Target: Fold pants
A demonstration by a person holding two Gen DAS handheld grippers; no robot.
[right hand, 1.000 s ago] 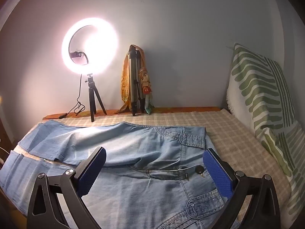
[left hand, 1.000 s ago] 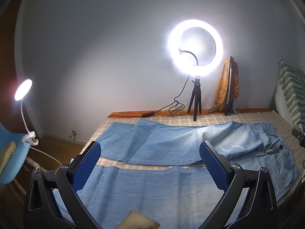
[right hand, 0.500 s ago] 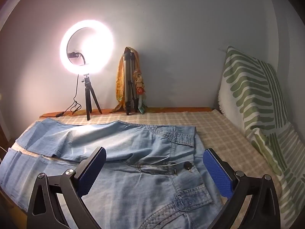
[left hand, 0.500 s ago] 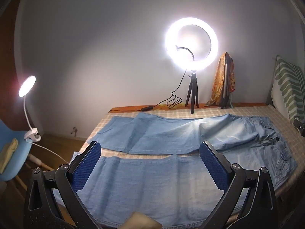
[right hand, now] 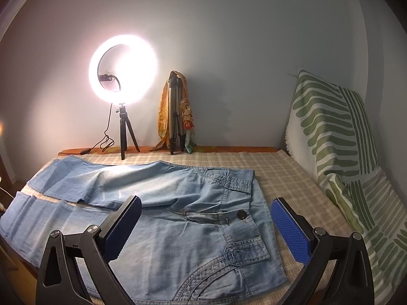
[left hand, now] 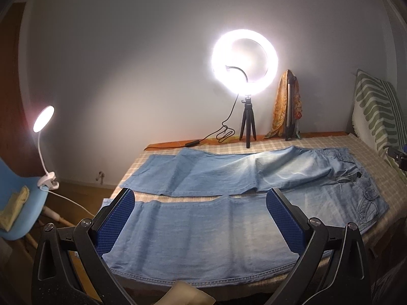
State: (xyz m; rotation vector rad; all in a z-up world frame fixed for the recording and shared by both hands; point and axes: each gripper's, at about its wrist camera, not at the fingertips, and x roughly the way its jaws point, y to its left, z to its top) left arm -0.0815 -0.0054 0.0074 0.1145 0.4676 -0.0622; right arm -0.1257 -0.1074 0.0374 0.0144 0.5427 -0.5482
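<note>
1. Left wrist view: my left tongs [left hand: 199,222] are spread wide and pinch nothing. The pale denim pants [left hand: 203,233] lie flat on the checked bed cover [left hand: 330,143], the near leg straight ahead between and beyond my pads, the waist off to my right. A lit ring light [left hand: 244,58] stands far ahead.
2. Right wrist view: my right tongs [right hand: 207,231] are spread too, empty. The pants' waist [right hand: 244,218] with its dark button lies just ahead between the pads; a striped pillow [right hand: 330,127] leans to my right.

Open left tool [left hand: 199,218], jeans [left hand: 229,193] flat
</note>
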